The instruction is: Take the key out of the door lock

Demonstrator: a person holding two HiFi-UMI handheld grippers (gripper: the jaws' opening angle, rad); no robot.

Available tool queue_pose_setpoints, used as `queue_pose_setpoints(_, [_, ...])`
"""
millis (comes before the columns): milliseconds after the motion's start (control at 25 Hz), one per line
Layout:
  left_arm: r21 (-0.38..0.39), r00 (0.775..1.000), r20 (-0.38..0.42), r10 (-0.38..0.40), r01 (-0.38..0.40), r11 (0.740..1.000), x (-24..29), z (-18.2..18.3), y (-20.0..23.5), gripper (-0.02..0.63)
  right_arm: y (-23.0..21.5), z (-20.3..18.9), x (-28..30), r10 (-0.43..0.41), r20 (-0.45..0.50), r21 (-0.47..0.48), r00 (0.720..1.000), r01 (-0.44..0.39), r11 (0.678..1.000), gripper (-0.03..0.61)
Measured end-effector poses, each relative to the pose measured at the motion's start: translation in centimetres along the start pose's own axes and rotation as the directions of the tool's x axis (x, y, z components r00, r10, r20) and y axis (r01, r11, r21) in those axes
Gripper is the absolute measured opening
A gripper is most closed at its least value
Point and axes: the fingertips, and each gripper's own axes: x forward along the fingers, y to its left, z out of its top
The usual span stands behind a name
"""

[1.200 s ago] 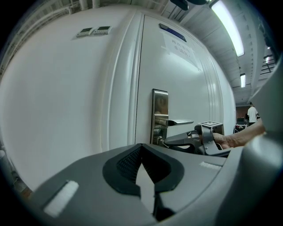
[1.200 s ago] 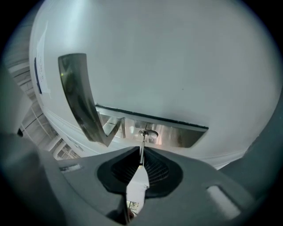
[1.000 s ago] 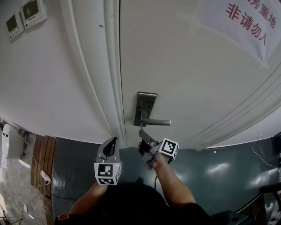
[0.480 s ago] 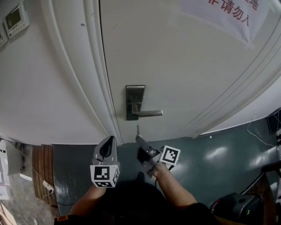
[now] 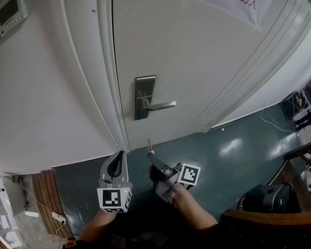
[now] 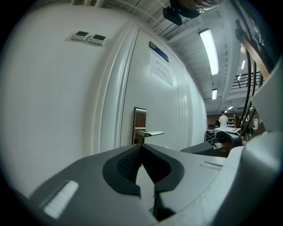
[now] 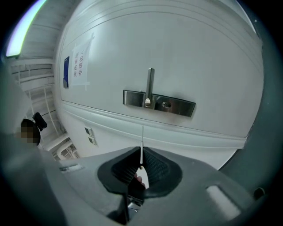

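A thin silver key [image 5: 149,144] sticks up from my right gripper [image 5: 150,154], which is shut on it, below and clear of the door. In the right gripper view the key [image 7: 142,143] shows edge-on between the ribbed pads, pointing at the steel lock plate [image 7: 159,103] with its lever handle [image 7: 151,84] and bare keyhole [image 7: 166,105]. The lock plate [image 5: 144,96] and handle [image 5: 160,105] sit on the white door [image 5: 194,58]. My left gripper [image 5: 118,160] hangs beside the right one, shut on nothing. Its own view shows the left gripper [image 6: 141,148] aimed at the lock plate [image 6: 139,126].
The door frame [image 5: 109,87] and a white wall [image 5: 43,97] run to the left. A paper sign [image 5: 240,6] hangs high on the door. Dark green floor [image 5: 233,146] lies below, with a black bag [image 5: 265,197] and wooden furniture [image 5: 294,168] at right.
The key has come out of the lock. My right gripper has drawn back from the door with it, and the door now sits farther off. The left gripper stays shut alongside.
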Motion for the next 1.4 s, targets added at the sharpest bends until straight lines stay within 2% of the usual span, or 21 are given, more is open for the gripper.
queue_pose_setpoints(320, [0.000, 0.986, -0.014, -0.163, 0.163, 0.987, -6.1, -1.5, -0.3, 0.018, 2.9, -5.9, -2.8, -0.022, 0.142, -0.045, 0.990, 0.029, 0.999, 0.014])
queue_pose_setpoints(640, [0.008, 0.966, -0.005, -0.259, 0.259, 0.966, -9.3, -0.8, -4.6, 0.018, 6.2, -8.6, -7.3, 0.003, 0.199, -0.088, 0.980, 0.014, 0.996, 0.014])
queue_pose_setpoints(800, [0.033, 0.962, 0.013, -0.271, 0.271, 0.962, -11.7, -0.1, -8.7, 0.018, 8.0, -9.8, -11.3, 0.034, 0.206, -0.084, 0.978, -0.017, 0.996, 0.015])
queue_pose_setpoints(1040, [0.043, 0.968, 0.002, -0.252, 0.252, 0.967, -16.2, -1.3, -15.5, 0.018, 9.5, -11.2, -19.4, 0.061, 0.216, -0.084, 0.974, -0.044, 0.995, 0.015])
queue_pose_setpoints(1200, [0.033, 0.978, -0.015, -0.207, 0.207, 0.978, -19.6, -1.6, -19.1, 0.018, 9.7, -12.9, -24.3, 0.047, 0.199, -0.098, 0.979, -0.028, 0.995, 0.015])
queue_pose_setpoints(1400, [0.058, 0.983, -0.011, -0.183, 0.184, 0.981, -23.0, -2.2, -21.7, 0.018, 10.2, -15.1, -28.3, 0.035, 0.187, -0.103, 0.982, -0.015, 0.995, 0.015])
